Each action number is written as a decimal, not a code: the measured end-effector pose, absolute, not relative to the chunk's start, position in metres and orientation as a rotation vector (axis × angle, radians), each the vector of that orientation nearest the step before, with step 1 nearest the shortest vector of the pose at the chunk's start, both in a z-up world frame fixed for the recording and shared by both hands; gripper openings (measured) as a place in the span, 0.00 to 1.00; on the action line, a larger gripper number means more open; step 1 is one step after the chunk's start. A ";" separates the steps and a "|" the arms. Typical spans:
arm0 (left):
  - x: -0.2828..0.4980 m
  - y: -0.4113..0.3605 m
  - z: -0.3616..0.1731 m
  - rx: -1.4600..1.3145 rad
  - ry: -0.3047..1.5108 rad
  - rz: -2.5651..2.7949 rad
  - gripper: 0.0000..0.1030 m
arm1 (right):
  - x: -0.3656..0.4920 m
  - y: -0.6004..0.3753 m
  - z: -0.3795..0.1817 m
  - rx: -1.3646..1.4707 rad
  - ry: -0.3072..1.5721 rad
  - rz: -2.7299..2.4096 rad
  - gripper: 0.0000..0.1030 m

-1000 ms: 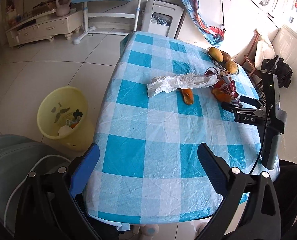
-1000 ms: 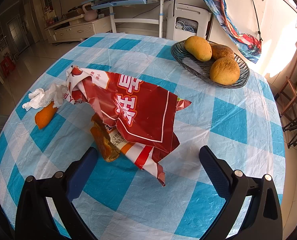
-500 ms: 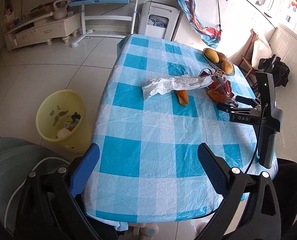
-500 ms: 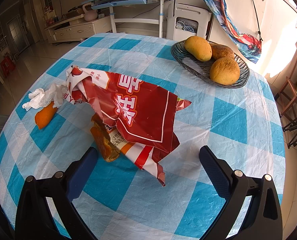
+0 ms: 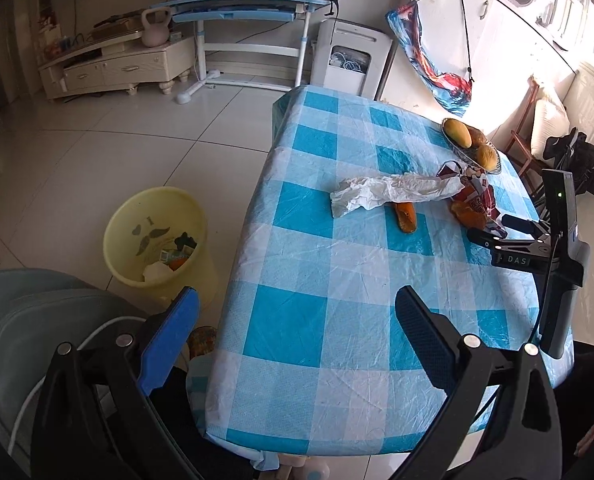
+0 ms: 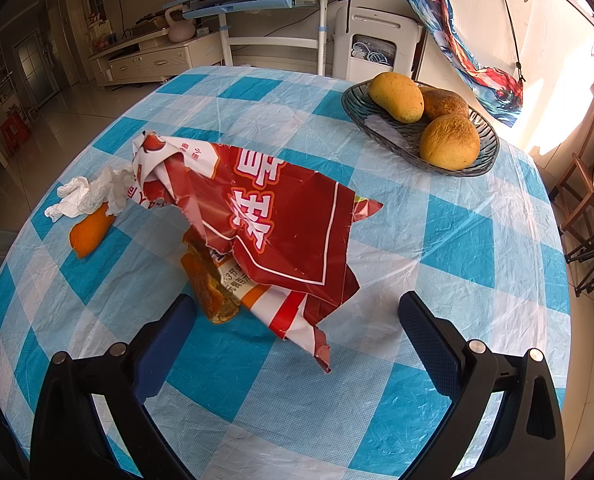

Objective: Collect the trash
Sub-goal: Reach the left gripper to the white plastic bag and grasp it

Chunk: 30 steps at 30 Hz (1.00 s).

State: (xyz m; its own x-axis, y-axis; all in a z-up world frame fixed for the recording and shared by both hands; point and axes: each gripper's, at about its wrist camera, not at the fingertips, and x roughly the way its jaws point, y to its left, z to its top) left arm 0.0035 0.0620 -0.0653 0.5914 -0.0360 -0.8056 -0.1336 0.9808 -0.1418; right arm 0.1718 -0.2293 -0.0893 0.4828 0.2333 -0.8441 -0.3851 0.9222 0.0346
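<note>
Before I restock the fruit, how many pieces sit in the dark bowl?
3, all in the dark bowl: one at the far left, one behind in the middle, one nearest the camera. A smaller piece could hide beneath them.

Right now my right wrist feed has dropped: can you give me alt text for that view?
The open right gripper hangs just short of a torn red snack wrapper lying on the blue-checked tablecloth, nothing between its jaws. An orange peel and crumpled white tissue lie left of it; a dark bowl of fruit sits far right.
</note>
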 end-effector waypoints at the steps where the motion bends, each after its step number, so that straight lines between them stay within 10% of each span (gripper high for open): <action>1: 0.004 0.066 -0.066 -0.227 0.939 0.053 0.93 | 0.172 -0.229 -0.089 -0.168 0.999 0.379 0.94; 30: 0.096 -0.028 -0.079 0.063 0.916 -0.162 0.92 | 0.123 -0.249 -0.083 -0.055 1.071 0.412 0.94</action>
